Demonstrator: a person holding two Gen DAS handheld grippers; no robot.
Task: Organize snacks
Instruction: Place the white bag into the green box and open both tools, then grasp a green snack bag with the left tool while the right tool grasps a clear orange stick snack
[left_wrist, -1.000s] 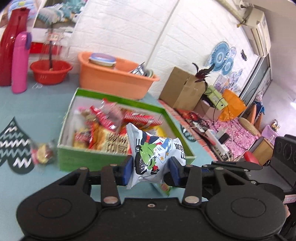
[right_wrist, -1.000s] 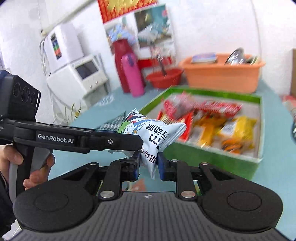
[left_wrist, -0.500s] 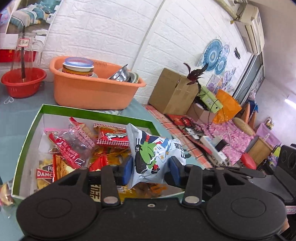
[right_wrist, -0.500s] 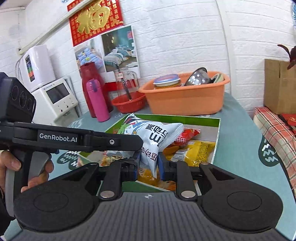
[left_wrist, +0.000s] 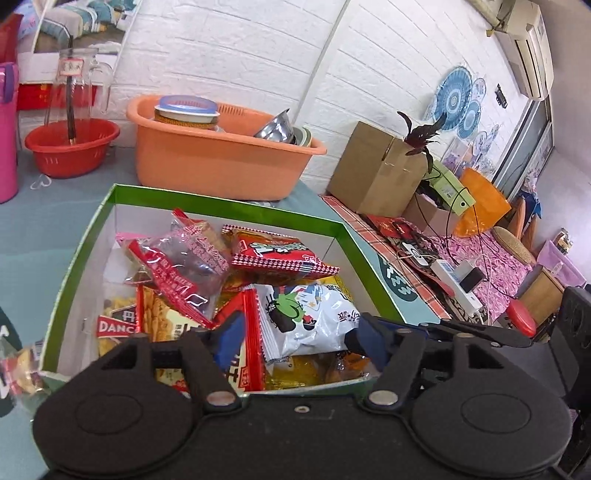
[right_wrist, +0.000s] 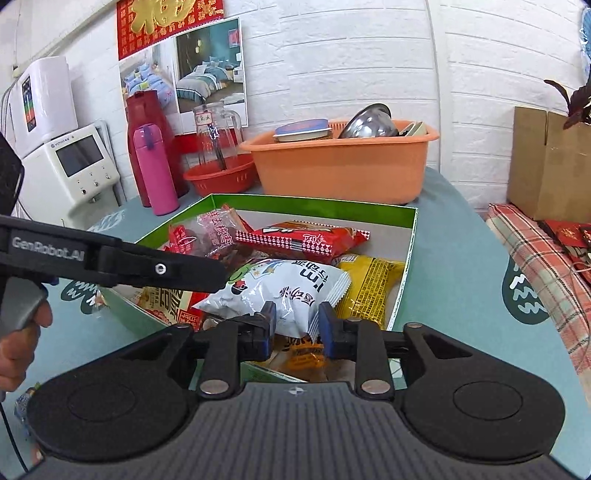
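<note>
left tool (left_wrist: 295, 334) open, pads apart from white snack bag (left_wrist: 308, 319) | right tool (right_wrist: 294, 323) also spread | bag lies in green box (right_wrist: 404, 273) (on other packets) | risk: withdrawing fingers snag its crimped edge, dragging it out

The right gripper (right_wrist: 294, 324) has its blue pads parted, one on either side of the white bag's (right_wrist: 284, 291) lower edge; contact is unclear. The bag lies on other snacks in the green box (right_wrist: 404, 280), beside a yellow packet (right_wrist: 369, 288). The left gripper's (right_wrist: 218, 275) black finger reaches its left end. An orange tub (right_wrist: 343, 170) stands behind.
</note>
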